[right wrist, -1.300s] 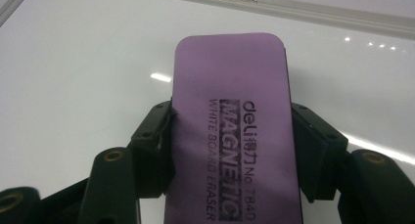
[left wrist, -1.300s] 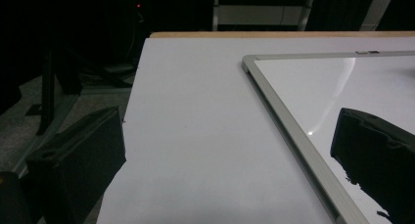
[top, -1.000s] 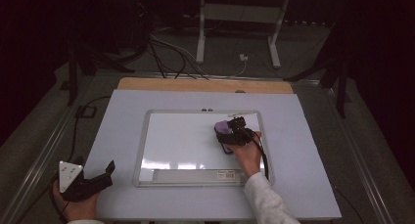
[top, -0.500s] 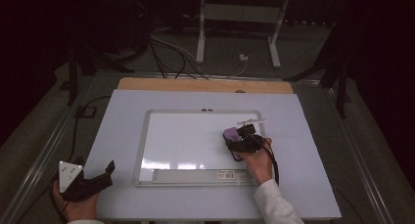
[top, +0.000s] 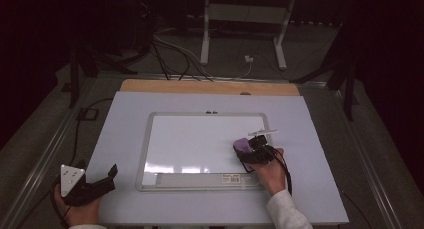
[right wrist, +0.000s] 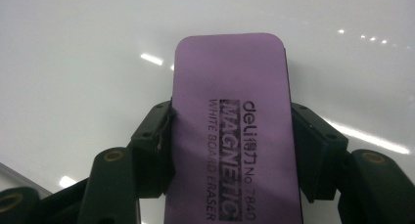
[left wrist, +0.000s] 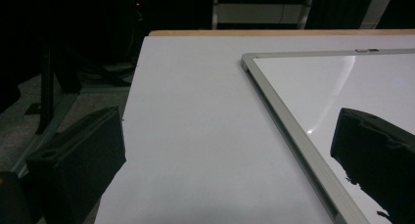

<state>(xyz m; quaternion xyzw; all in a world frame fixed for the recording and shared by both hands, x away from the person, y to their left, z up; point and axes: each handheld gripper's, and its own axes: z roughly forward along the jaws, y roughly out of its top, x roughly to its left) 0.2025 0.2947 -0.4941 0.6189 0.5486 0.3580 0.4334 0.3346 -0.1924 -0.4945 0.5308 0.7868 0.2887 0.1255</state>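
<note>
**Eraser Clamped on Whiteboard, Lower Right**

The purple eraser (right wrist: pixel 234 131) is held between the 2 black jaws of the right gripper (right wrist: pixel 234 145); each jaw is pressed against 1 long side of the eraser. The printed face is turned toward the camera, and the words "MAGNETIC WHITE BOARD ERASER" can be read on it. In the high view, the eraser (top: pixel 243 146) is located right of centre of the frame, over the lower right part of the whiteboard (top: pixel 200 139), just inside the right frame edge. The right gripper (top: pixel 255 152) is held by a hand (top: pixel 272 171) entering from the bottom edge.

The left gripper (top: pixel 107 175) is seen at the lower left of the high view, near the corner of the table (top: pixel 320 154), well apart from the whiteboard. Its jaws are spread wide, and nothing is held between them.
</note>
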